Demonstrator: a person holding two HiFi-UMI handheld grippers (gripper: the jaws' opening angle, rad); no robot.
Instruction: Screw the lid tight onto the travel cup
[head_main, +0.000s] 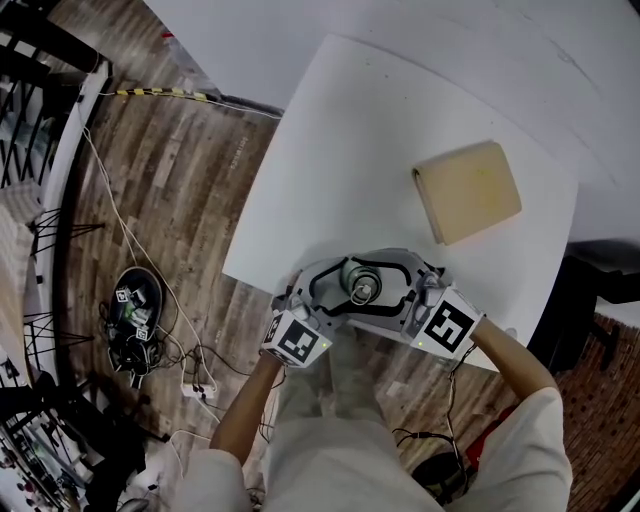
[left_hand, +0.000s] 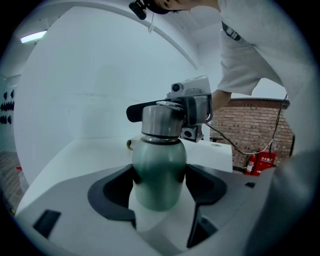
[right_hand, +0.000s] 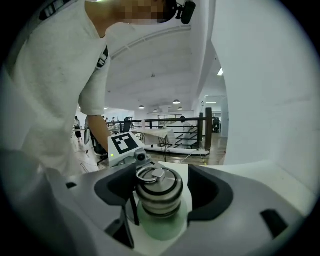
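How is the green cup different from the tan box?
The cup is round, green with a shiny metal lid; the box is flat, tan and square-cornered. The cup stands upright between the left gripper and right gripper at the table's near edge; the box lies alone farther back. Both are over the white table.

Can't see travel cup body in head view: buried under lid and jaws. Can't identify floor clutter, too small.

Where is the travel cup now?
In the head view, the travel cup is at the near edge of the white table, between the left tool and right tool; the tan box lies farther back to the right.
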